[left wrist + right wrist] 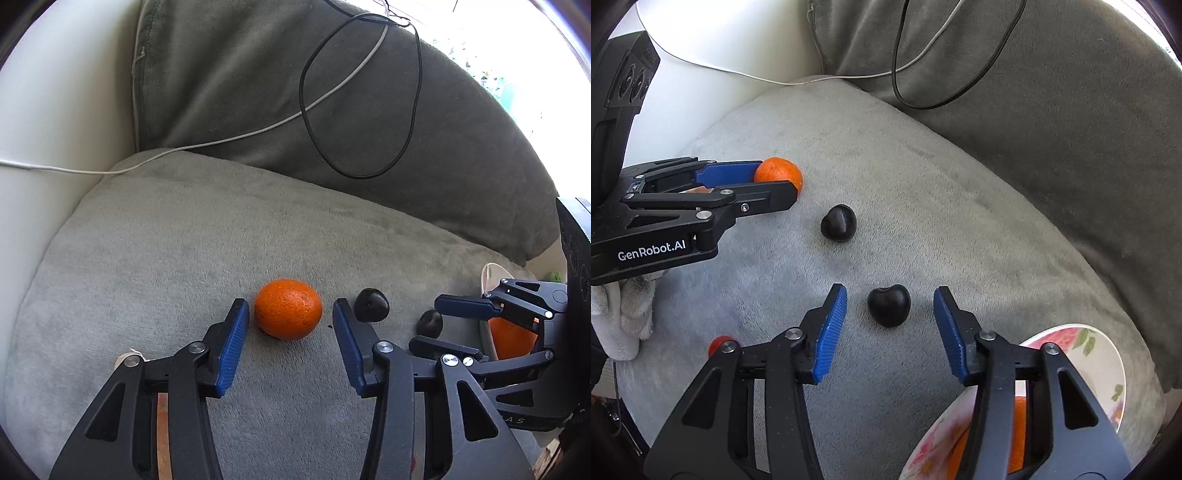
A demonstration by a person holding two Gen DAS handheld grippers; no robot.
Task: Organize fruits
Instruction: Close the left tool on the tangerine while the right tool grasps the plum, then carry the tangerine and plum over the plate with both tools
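A grey seat cushion (155, 236) is seen in both views, with a darker back cushion (258, 85) standing behind it. A mandarin (288, 308) lies on the seat cushion, and the left gripper (286, 332) is placed around it: one blue pad is seen on each side of the fruit, with a small gap left on both sides, so the fruit is not pressed. In the right wrist view the same gripper is seen from the side, beside the mandarin. The right gripper (890, 314) is placed around a dark cherry (888, 305), which also lies on the cushion; its pads stand well apart from the fruit on both sides, so nothing is held. A second cherry (838, 223) is found between the mandarin and the first cherry, touched by nothing. A flowered bowl (1104, 365) is set at the edge of the cushion, near the right gripper, and something orange (1019, 435) is seen in it. A small red fruit (716, 343) is partly hidden behind the right gripper. A white cable (221, 138) and a black cable (306, 110) are laid across the back cushion.
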